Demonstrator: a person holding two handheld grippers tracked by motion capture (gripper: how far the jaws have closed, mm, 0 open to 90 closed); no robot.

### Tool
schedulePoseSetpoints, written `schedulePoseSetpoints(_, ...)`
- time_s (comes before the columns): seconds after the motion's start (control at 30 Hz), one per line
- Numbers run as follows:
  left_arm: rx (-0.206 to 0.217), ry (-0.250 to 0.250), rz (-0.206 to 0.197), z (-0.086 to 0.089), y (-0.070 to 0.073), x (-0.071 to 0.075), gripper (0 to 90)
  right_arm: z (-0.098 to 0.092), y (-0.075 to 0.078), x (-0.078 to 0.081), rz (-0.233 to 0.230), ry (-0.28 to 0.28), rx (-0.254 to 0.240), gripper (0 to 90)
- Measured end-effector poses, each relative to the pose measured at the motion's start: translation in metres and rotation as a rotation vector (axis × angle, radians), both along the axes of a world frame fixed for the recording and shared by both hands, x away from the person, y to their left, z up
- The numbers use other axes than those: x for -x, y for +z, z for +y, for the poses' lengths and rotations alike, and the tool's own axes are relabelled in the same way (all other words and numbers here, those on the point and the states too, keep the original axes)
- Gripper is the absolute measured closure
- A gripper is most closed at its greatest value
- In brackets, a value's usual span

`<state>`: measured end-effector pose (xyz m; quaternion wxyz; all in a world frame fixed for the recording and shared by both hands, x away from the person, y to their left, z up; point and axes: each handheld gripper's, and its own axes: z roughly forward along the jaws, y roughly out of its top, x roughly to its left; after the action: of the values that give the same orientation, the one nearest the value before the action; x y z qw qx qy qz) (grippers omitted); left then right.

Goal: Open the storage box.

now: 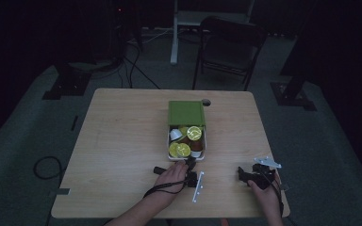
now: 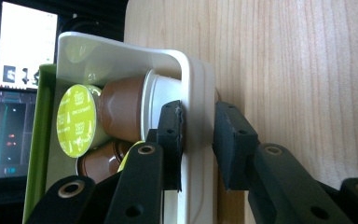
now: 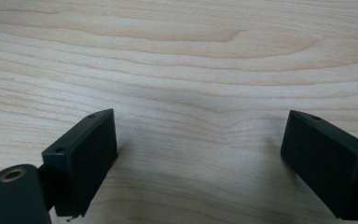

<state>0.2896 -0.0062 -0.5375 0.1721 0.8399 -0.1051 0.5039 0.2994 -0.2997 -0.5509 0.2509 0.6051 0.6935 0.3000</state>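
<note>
A white box (image 1: 204,147) with a green lid (image 1: 186,113) slid back sits mid-table, holding several coffee capsules (image 1: 194,133) with lime-green foil tops. My left gripper (image 1: 190,165) is at the box's near wall. In the left gripper view its jaws straddle that white wall (image 2: 198,93), one pad inside and one outside, and the left gripper (image 2: 198,126) is shut on it. Just inside lie a brown capsule (image 2: 121,109) and a lime-topped one (image 2: 77,120). My right gripper (image 1: 241,173) rests at the table's near right; seen from its own camera, the right gripper (image 3: 200,158) is open over bare wood.
The wooden table (image 1: 122,136) has free room left of the box. A small dark object (image 1: 206,101) lies by the lid's far corner. A folding chair (image 1: 228,47) stands beyond the far edge, and a cable (image 1: 45,167) loops on the floor at left.
</note>
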Motion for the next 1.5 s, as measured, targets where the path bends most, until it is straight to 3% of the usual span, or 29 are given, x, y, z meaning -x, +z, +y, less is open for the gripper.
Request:
schedulePoseSetpoints(1.1, 0.018, -0.002, 0.017, -0.003, 0.001, 0.015, 73.7, 0.0, 0.0, 0.0, 0.0, 0.0, 0.0, 10.1)
schedulePoseSetpoints(1.37, 0.043, -0.005, 0.04, -0.004, 0.002, 0.016, 73.8, 0.0, 0.0, 0.0, 0.0, 0.0, 0.0, 10.1)
schedulePoseSetpoints(1.5, 0.035, -0.011, 0.04, -0.005, 0.003, 0.016, 73.8, 0.0, 0.0, 0.0, 0.0, 0.0, 0.0, 10.1)
